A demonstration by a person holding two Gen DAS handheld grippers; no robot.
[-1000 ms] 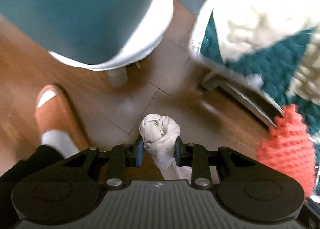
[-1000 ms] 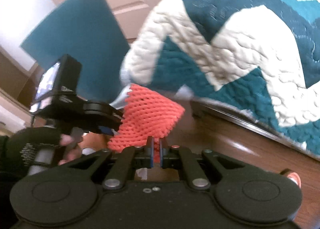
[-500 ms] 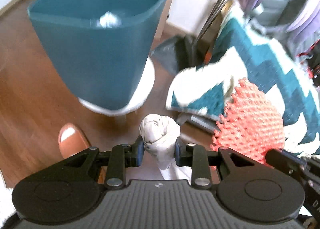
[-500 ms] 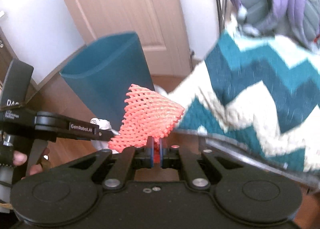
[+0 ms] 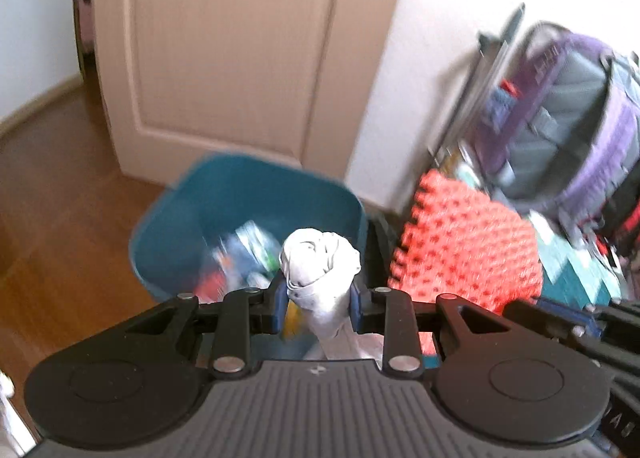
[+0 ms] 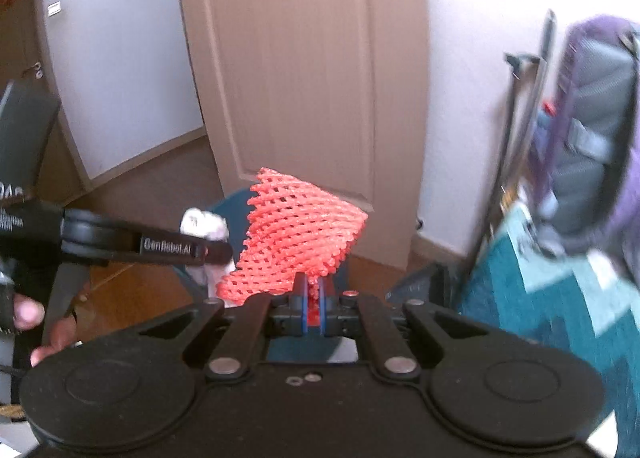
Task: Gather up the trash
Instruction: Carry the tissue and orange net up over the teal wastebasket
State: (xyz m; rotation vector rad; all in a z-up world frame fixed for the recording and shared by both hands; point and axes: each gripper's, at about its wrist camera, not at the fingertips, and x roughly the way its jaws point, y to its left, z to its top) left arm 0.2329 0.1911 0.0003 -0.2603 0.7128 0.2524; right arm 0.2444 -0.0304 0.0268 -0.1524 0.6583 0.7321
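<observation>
at twelve o'clock below both grippers stands the teal bin (image 5: 248,194), already holding some trash. right gripper (image 6: 315,308) jaws are pinched nearly closed on the red foam net (image 6: 298,234); left gripper (image 5: 318,300) jaws clamp the wadded tissue (image 5: 320,262). both pieces seem ready to drop.

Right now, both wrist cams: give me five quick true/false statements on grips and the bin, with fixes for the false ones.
1. The left gripper is shut on a crumpled white wad. True.
2. The right gripper is open and holds nothing. False: it pinches a red foam net at its lower edge.
3. The teal bin is empty. False: blurred, colourful litter lies inside.
4. The door behind the bin is closed. True.
5. The white wad already lies in the bin. False: it sits between the left gripper's pads.
</observation>
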